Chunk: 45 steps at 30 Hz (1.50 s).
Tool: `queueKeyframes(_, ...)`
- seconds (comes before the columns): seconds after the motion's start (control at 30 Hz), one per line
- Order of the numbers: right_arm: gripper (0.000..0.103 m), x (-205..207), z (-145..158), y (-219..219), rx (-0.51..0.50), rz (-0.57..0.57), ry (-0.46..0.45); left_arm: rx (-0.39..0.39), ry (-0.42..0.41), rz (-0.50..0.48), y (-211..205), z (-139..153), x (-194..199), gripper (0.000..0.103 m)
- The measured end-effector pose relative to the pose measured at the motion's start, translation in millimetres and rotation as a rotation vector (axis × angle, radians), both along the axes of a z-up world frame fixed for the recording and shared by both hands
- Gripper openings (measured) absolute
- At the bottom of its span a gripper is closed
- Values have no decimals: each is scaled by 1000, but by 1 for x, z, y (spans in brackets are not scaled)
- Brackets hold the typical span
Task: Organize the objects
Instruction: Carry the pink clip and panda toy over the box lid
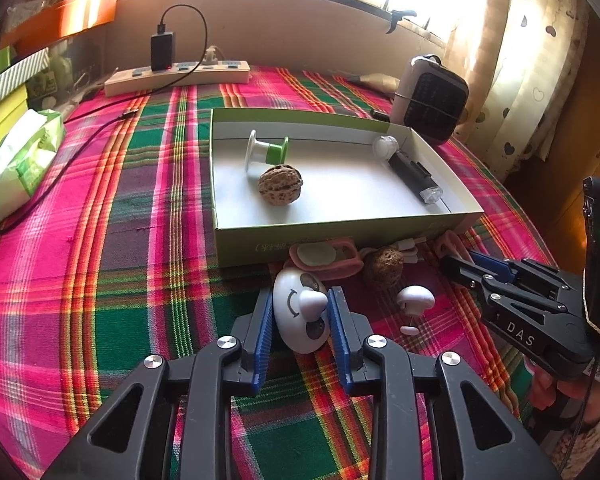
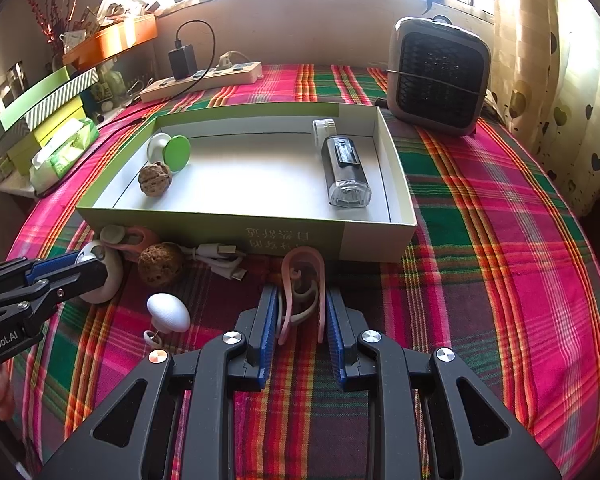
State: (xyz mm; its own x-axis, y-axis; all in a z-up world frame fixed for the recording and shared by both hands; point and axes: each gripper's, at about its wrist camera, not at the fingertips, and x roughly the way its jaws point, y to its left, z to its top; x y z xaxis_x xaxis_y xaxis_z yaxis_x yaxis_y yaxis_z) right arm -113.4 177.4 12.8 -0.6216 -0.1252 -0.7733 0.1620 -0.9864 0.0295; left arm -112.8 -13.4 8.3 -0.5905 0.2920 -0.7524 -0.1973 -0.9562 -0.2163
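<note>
Left wrist view: left gripper (image 1: 300, 320) fingers pinching a white egg-shaped panda figure (image 1: 300, 312); right gripper (image 2: 301, 320) fingers pinching a pink curved plastic clip (image 2: 301, 280) on the plaid-clothed tabletop (image 2: 499, 240).

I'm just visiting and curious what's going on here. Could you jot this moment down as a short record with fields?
surface: plaid tablecloth
container: open green box
inside box: walnut, green and white spool, black and clear gadget
outside box: second walnut, white cable, white mushroom toy
left gripper: closed on panda-faced white egg
right gripper: closed on pink clip
background: power strip, small heater
</note>
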Motion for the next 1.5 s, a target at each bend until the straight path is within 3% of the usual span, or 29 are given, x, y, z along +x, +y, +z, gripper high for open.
queueKeyframes(0.9,24,5,20,1,-19,15,51,13,63,7,-2,27,9,24)
queueKeyframes(1.5,24,-9,41,-6,-7,53,92,21,94,-16,5,44,-11,24)
